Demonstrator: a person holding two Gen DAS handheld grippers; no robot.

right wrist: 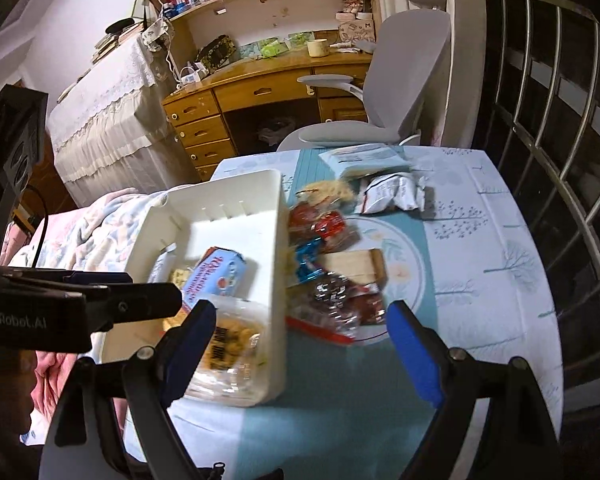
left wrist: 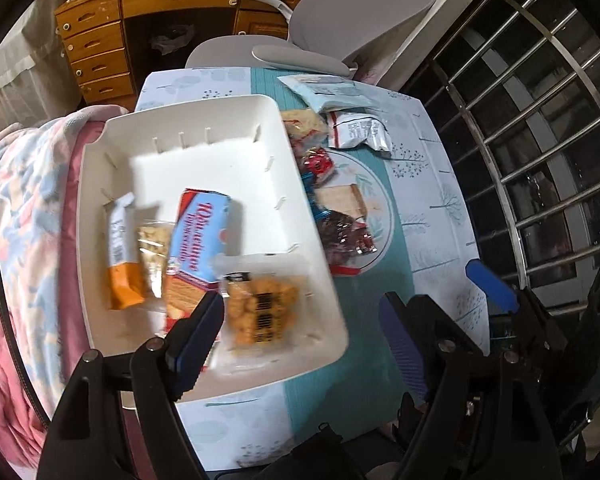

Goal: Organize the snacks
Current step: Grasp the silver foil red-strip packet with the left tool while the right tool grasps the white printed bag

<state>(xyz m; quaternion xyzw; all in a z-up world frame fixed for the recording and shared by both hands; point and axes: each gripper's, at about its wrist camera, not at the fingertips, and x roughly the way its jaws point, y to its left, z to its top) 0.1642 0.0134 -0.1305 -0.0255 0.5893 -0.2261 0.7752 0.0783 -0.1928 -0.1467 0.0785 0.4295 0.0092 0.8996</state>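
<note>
Left gripper [left wrist: 300, 320] jaws wide and empty, white bin [left wrist: 300, 184] under its left finger — cracker box [left wrist: 200, 236] and puffs pack [left wrist: 260, 312] just ahead inside, right gripper [right wrist: 304, 344] wide too, holding nothing, snack pile [right wrist: 332, 276] just ahead between its fingers, bin to its left.

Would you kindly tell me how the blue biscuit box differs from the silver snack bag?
The blue biscuit box lies inside the white bin; the silver snack bag lies on the tablecloth outside it. The box is rigid and blue-red; the bag is crinkled and silvery-white. Neither is gripped.
</note>
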